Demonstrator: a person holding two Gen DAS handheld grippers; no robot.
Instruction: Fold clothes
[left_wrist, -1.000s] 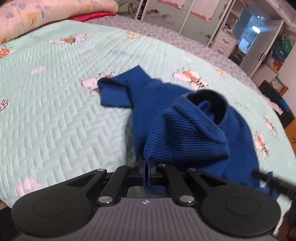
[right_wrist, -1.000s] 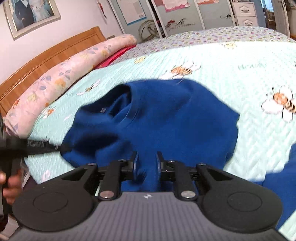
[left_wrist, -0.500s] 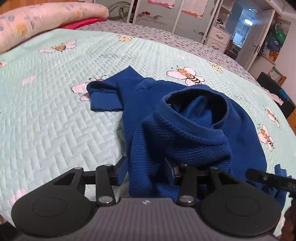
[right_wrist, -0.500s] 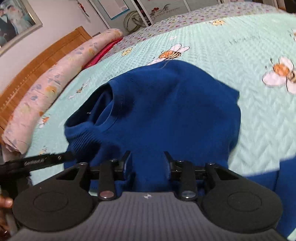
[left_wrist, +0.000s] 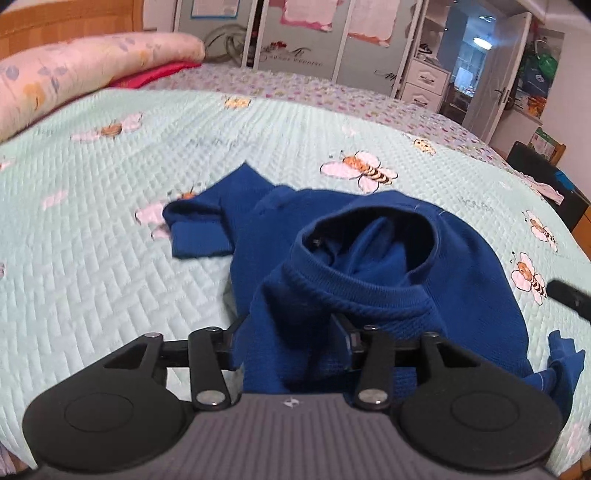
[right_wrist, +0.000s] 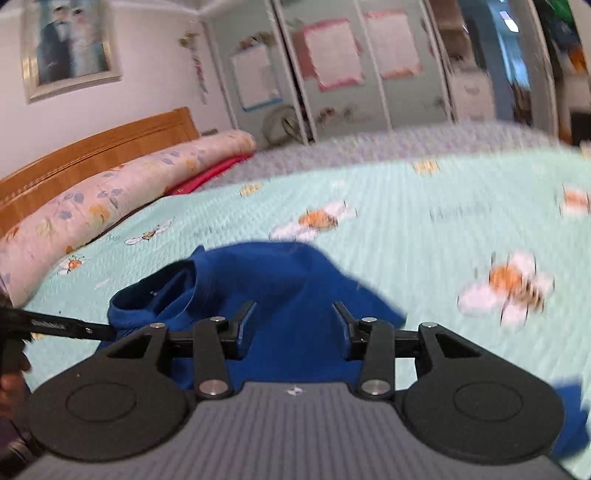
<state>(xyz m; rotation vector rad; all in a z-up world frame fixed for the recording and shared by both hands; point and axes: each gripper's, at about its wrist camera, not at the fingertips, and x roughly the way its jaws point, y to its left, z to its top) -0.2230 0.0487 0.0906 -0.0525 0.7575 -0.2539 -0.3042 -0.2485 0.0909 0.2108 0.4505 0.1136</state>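
A dark blue knit sweater (left_wrist: 369, 258) lies bunched on the mint bee-print quilt (left_wrist: 92, 277), neck opening up, one sleeve (left_wrist: 207, 221) out to the left. My left gripper (left_wrist: 288, 339) is open, its jaws wide on either side of the sweater's near ribbed edge. In the right wrist view the sweater (right_wrist: 273, 280) shows again, motion-blurred. My right gripper (right_wrist: 293, 328) is open and just above the cloth. The left gripper's finger (right_wrist: 55, 326) shows at the left edge there, and the right gripper's tip (left_wrist: 569, 293) at the right edge of the left wrist view.
A long floral pillow (right_wrist: 110, 195) and a red cloth (left_wrist: 155, 74) lie along the wooden headboard (right_wrist: 92, 151). Wardrobe doors (left_wrist: 295, 33) and white drawers (left_wrist: 424, 77) stand beyond the bed. A dark chair (left_wrist: 535, 166) is at the bed's right side.
My left gripper went from shut on the sweater's ribbed edge to open, and the cloth dropped onto the quilt. My right gripper widened, let go and lifted back, its view tilting up.
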